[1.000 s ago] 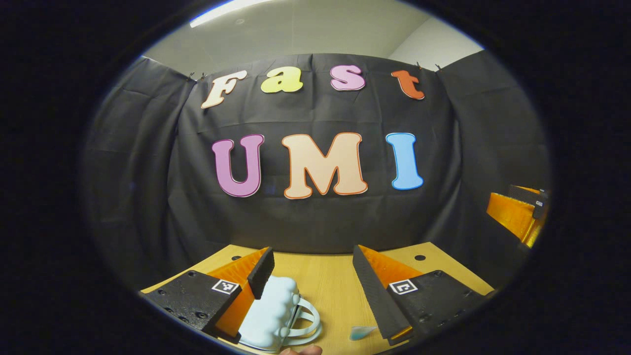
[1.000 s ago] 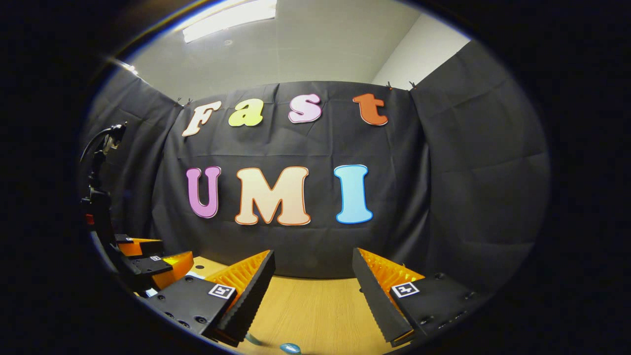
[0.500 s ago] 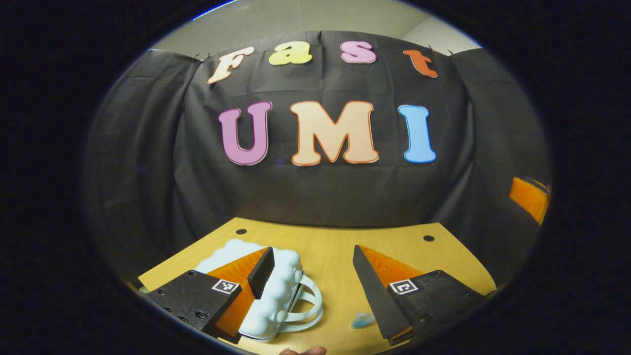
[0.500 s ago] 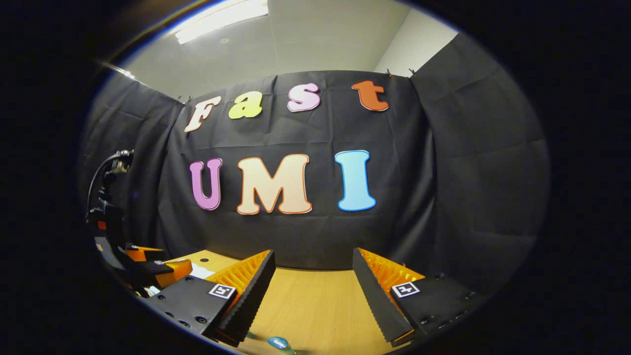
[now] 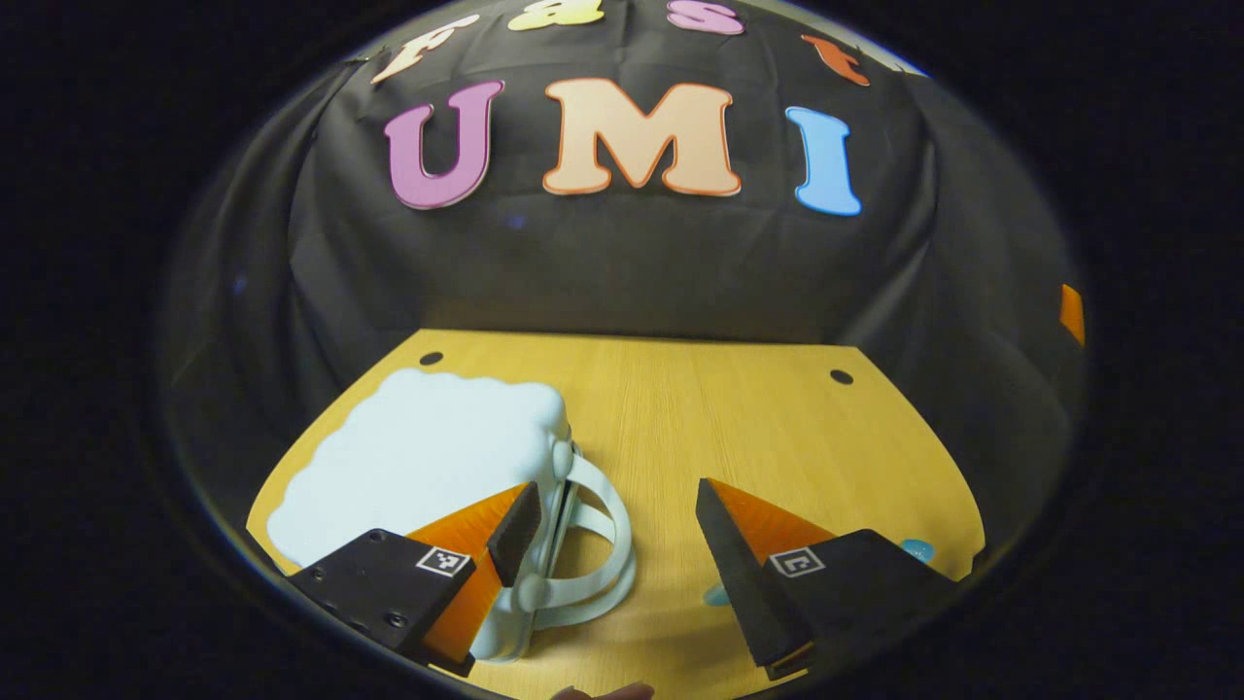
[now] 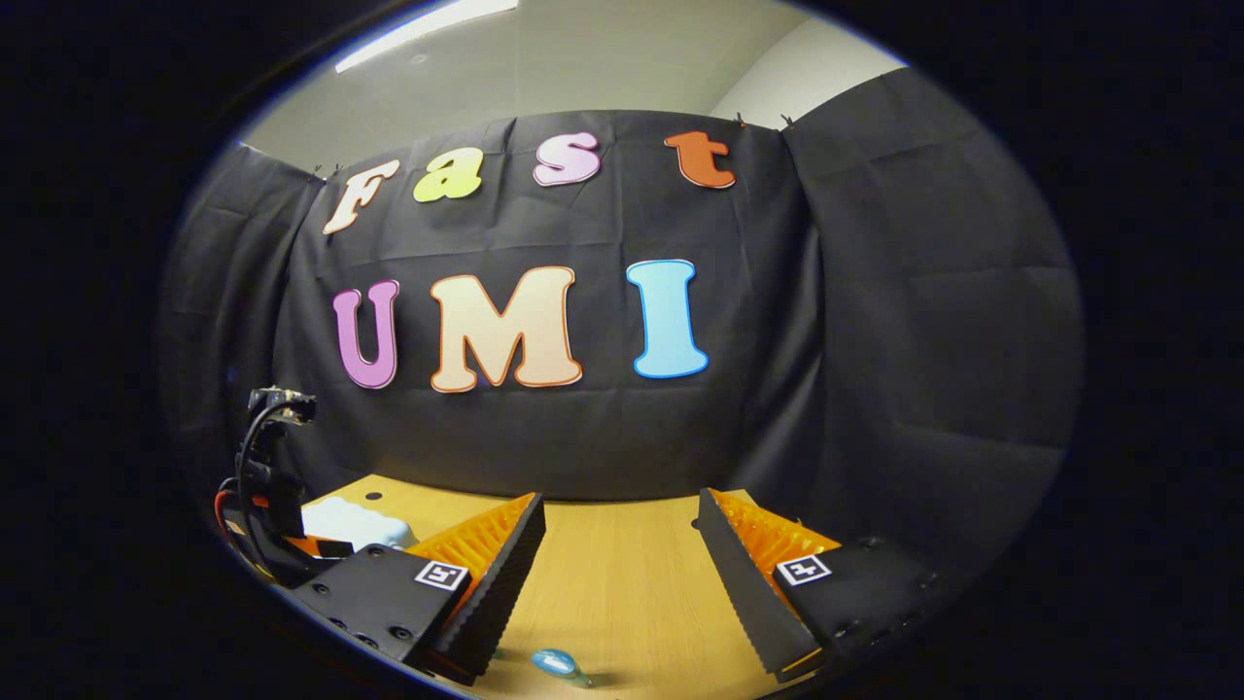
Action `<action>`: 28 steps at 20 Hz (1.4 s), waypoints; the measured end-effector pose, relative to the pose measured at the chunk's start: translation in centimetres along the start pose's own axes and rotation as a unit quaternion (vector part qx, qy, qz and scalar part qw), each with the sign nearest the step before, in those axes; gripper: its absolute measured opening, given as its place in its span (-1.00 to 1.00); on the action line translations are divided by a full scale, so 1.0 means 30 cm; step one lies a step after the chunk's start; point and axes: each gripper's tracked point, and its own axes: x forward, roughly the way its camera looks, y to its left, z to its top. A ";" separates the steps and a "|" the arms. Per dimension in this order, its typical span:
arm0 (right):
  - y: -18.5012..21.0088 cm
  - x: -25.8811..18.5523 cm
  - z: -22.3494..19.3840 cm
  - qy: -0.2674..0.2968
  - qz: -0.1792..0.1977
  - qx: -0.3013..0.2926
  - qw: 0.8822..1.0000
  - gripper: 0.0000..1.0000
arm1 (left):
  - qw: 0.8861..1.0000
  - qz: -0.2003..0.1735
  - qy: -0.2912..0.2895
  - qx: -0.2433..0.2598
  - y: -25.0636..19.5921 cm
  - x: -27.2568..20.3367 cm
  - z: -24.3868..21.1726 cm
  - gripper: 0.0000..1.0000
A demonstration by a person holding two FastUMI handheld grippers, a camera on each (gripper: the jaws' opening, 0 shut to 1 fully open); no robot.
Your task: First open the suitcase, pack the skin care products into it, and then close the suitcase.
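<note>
Pale-blue suitcase (image 5: 418, 457) closed on table (image 5: 739, 428) | left gripper (image 5: 614, 525) agape | right gripper (image 6: 622, 544) agape

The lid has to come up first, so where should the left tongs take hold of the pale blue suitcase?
Probably the looped handle on the suitcase, approached from the open table side. It juts clear of the closed shell, and the open left tongs already sit near it.
</note>
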 end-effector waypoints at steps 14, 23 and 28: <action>-0.014 0.022 -0.061 0.033 -0.035 -0.021 0.999 0.98 | 0.983 -0.004 0.183 0.003 -0.053 0.186 -0.237 0.80; 0.010 0.039 -0.083 0.038 -0.027 -0.031 0.998 0.99 | 0.972 -0.017 0.233 -0.011 -0.016 0.228 -0.295 0.07; 0.043 0.059 -0.093 0.038 -0.009 -0.024 0.999 0.99 | 0.970 -0.055 0.236 0.007 -0.032 0.191 -0.239 -0.81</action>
